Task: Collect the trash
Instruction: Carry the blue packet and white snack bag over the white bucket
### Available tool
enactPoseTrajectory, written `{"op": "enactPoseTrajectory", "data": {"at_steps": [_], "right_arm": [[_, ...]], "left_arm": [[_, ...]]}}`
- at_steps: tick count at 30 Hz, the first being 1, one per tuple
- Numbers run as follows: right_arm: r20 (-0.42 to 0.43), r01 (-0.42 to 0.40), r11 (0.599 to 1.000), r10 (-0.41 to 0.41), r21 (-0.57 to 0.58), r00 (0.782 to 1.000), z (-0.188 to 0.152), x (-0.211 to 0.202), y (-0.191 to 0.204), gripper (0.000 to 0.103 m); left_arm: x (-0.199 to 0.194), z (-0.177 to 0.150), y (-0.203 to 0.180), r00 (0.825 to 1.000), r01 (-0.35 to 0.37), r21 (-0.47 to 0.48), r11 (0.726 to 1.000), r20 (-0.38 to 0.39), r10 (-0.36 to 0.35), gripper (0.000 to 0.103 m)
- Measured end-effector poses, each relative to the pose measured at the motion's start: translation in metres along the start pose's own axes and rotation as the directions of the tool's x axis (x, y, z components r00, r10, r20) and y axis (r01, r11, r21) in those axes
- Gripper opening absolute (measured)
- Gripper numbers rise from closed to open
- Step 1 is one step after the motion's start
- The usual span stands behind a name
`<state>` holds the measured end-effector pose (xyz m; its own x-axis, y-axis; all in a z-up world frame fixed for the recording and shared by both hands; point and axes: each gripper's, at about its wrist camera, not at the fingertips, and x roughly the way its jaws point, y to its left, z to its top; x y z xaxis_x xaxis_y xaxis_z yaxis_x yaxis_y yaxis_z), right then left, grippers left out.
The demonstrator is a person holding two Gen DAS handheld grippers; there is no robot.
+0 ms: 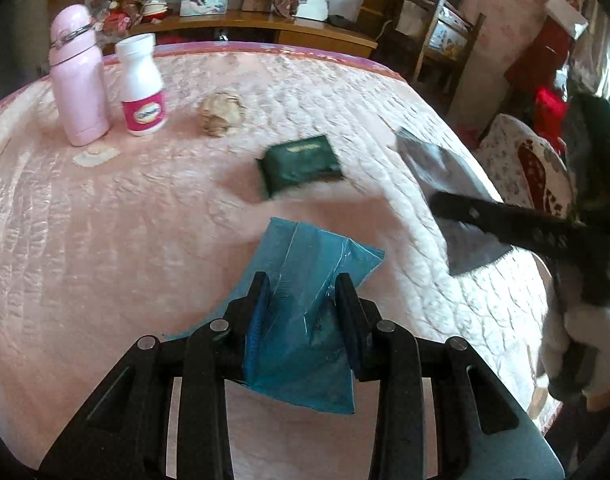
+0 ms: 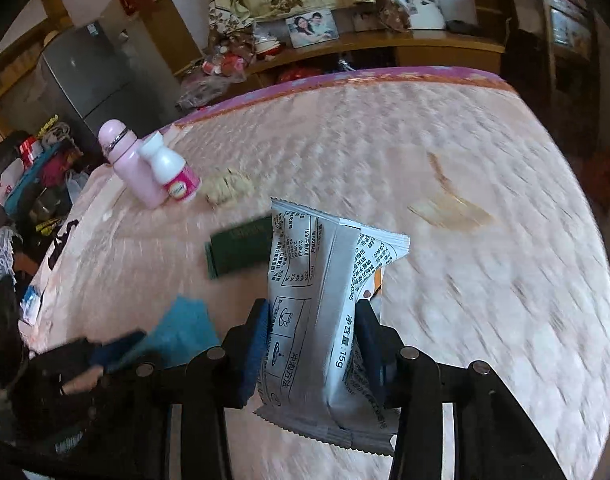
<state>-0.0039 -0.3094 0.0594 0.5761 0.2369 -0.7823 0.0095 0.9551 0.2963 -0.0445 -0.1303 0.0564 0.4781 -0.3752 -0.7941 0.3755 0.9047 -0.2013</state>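
My left gripper [image 1: 303, 294] is shut on a blue plastic wrapper [image 1: 305, 320] and holds it above the pink bed cover [image 1: 105, 240]. My right gripper [image 2: 313, 320] is shut on a silver-white printed snack packet [image 2: 325, 300]; the same packet [image 1: 437, 172] and the right gripper [image 1: 505, 220] show at the right of the left wrist view. A crumpled beige paper ball [image 1: 221, 114] and a dark green packet [image 1: 301, 162] lie on the bed ahead. They also show in the right wrist view: the ball [image 2: 229, 188] and the green packet [image 2: 241, 250].
A pink flask [image 1: 79, 80] and a white pill bottle [image 1: 141, 84] stand at the bed's far left. A wooden shelf [image 1: 265, 28] with a photo frame runs behind the bed. A chair [image 1: 525, 160] stands right of the bed. Clutter [image 2: 25, 200] lies on the floor at left.
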Motion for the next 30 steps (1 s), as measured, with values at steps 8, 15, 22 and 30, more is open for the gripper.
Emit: {"op": "enactPoseTrajectory", "data": {"at_steps": [8, 15, 22, 30], "right_arm": [[0.019, 0.062, 0.997, -0.063, 0.049, 0.998, -0.052, -0.052, -0.034, 0.042], [0.034, 0.09, 0.991, -0.094, 0.095, 0.995, -0.082, -0.086, -0.059, 0.042], [0.044, 0.112, 0.984, -0.119, 0.137, 0.992, -0.101, -0.11, -0.08, 0.043], [0.056, 0.144, 0.974, -0.156, 0.174, 0.986, -0.115, -0.13, -0.102, 0.043]], "left_arm": [[-0.003, -0.01, -0.045, 0.999, 0.037, 0.034, 0.999, -0.001, -0.037, 0.031], [-0.007, -0.015, -0.088, 0.999, 0.05, 0.092, 0.995, 0.006, -0.051, 0.031], [-0.009, -0.015, -0.119, 0.998, 0.061, 0.133, 0.989, 0.014, -0.063, 0.031], [-0.003, -0.014, -0.154, 0.996, 0.089, 0.167, 0.982, 0.008, -0.092, 0.031]]}}
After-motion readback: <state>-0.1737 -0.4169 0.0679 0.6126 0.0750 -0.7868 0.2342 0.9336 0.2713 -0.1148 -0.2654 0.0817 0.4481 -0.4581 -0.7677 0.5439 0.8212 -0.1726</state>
